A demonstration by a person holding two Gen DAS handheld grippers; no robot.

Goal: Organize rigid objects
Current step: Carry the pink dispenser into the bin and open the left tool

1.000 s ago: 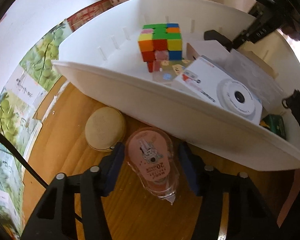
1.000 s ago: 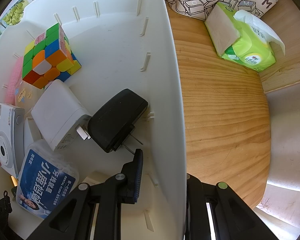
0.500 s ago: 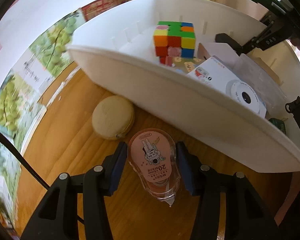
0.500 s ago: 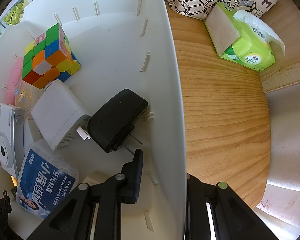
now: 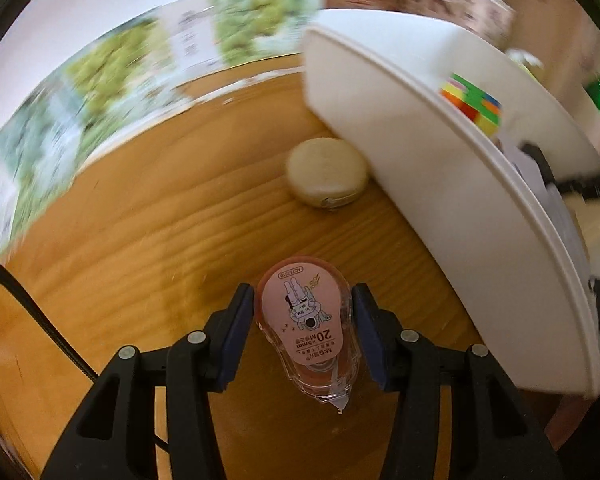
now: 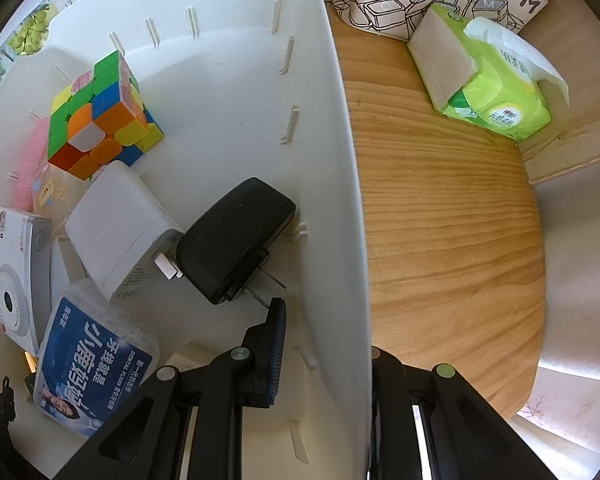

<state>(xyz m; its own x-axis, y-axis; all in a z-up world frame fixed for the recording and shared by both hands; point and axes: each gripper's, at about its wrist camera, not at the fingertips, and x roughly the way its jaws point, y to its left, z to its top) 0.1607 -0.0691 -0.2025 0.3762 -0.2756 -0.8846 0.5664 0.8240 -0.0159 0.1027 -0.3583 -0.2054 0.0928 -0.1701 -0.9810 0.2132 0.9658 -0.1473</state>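
**Technician A:** Which step is in hand?

**Technician B:** The pick-up of the correction tape dispenser (image 5: 309,330), by judgement. The left gripper (image 5: 302,330) has it clamped between its two blue pads, jaws at a middling width set by the dispenser's body. The label faces the camera and the clear nose points back toward the gripper body. Whether it has left the wooden tabletop (image 5: 148,232) cannot be told.

**Technician A:** And the right gripper?

**Technician B:** The right gripper (image 6: 324,344) is narrowly set and straddles the side wall of the white storage bin (image 6: 340,160), one finger inside, one outside. It appears to pinch the wall and steady the bin.

**Technician A:** Where does the bin lie relative to the left tool?

**Technician B:** Ahead and to the right, its near wall well above the dispenser. A round cream case (image 5: 326,178) lies ahead on the table, against that wall.

**Technician A:** What does the next move call for?

**Technician B:** Probably a lift clear of the rim, then a carry rightward. Inside already: a Rubik's cube (image 6: 100,116), a white adapter (image 6: 120,236), a black plug adapter (image 6: 236,240), an instant camera (image 6: 16,276), a dental floss box (image 6: 88,368). Free floor lies beyond the black adapter.
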